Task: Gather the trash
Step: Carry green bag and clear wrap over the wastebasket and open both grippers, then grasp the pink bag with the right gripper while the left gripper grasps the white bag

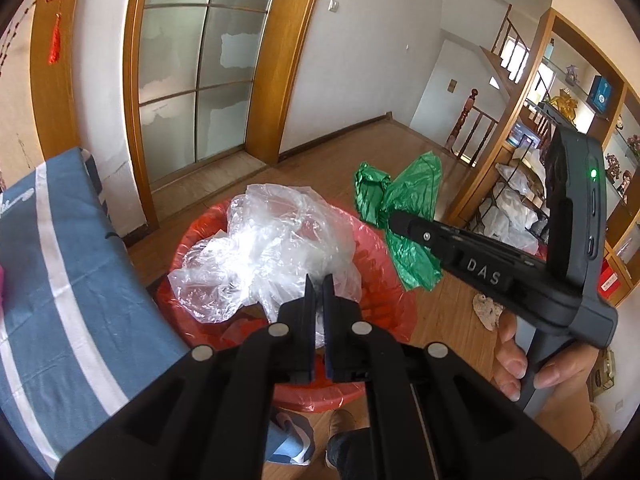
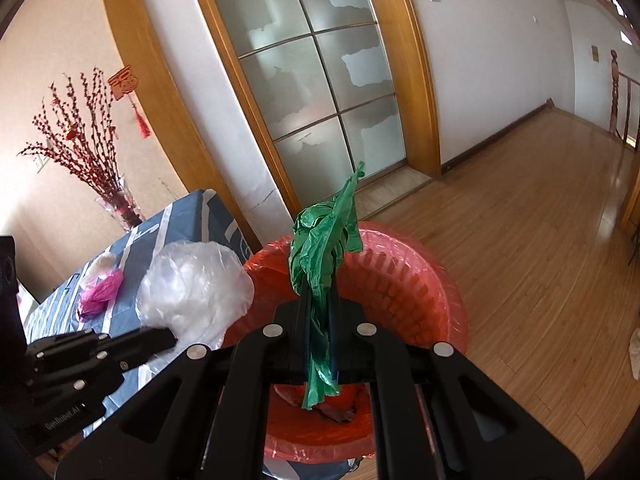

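Left wrist view: the left tongs (image 1: 318, 280) are clenched on a crumpled clear plastic bag (image 1: 264, 252), which hangs over the open mouth of a round bin lined with a red plastic liner (image 1: 380, 300). To the right and a little farther off, the right tongs (image 1: 394, 218) come in from the right edge, gripped by a person's hand (image 1: 532, 364) at the handle, and are clamped on a green plastic bag (image 1: 404, 200) that bunches above and droops below their tips. The bin stands on a wooden floor (image 1: 440, 336) just beside a tabletop covered in blue cloth with white stripes (image 1: 60, 280), at the left of the scene. A frosted glass door in a wooden frame (image 1: 196, 60) fills the far wall, with a shelving unit (image 1: 580, 120) of ornaments at far right.

Right wrist view: the green bag (image 2: 320, 264) is pinched between the right tongs (image 2: 320, 300), one end sticking up and the other trailing down toward the camera, directly over the red-lined bin (image 2: 420, 292). The left tongs (image 2: 168, 338) enter from the left, holding the clear bag (image 2: 192, 288) at the bin's left rim. On the tabletop (image 2: 192, 216) farther left lie a small pink bag (image 2: 100, 296) and a whitish scrap (image 2: 102, 262) behind it, both well apart from the bin. A vase of red branches (image 2: 84, 148) stands at the tabletop's far edge.
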Demonstrator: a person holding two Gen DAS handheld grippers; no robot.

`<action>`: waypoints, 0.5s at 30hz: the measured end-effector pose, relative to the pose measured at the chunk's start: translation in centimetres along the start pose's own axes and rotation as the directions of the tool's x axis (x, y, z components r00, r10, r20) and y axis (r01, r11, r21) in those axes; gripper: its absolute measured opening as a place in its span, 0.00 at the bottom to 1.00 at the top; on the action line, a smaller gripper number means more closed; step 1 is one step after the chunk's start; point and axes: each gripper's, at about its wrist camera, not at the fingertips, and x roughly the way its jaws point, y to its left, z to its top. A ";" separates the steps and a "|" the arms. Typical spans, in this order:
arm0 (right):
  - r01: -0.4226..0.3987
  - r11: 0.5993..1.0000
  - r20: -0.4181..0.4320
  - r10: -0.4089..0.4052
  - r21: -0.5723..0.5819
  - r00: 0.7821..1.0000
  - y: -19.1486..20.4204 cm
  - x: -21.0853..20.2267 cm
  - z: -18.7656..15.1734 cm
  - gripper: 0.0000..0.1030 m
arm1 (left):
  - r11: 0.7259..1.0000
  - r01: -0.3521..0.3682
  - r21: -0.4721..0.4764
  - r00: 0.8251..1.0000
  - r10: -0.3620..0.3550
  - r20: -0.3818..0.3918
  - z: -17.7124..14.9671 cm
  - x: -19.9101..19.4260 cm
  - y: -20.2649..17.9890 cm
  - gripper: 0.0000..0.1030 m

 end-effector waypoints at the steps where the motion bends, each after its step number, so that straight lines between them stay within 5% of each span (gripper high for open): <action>1: 0.000 1.000 -0.009 0.000 0.004 1.000 -0.2 0.3 0.0 0.07 | 1.000 -0.001 0.000 1.000 0.001 -0.009 -0.1 0.5 0.2 0.05; 4: 0.009 1.000 -0.025 -0.009 0.014 1.000 -0.7 1.1 0.0 0.12 | 1.000 -0.005 -0.006 0.999 0.005 -0.046 -0.2 2.0 0.5 0.08; 8: 0.026 1.000 -0.040 -0.025 0.017 0.999 -1.1 1.7 -0.1 0.31 | 0.999 -0.028 -0.022 0.996 0.026 -0.088 -0.8 3.5 1.3 0.20; 15: 0.055 0.998 -0.045 -0.054 0.018 0.998 -1.6 1.5 -0.6 0.31 | 0.994 -0.103 -0.046 0.991 0.099 -0.086 -1.9 2.6 3.5 0.28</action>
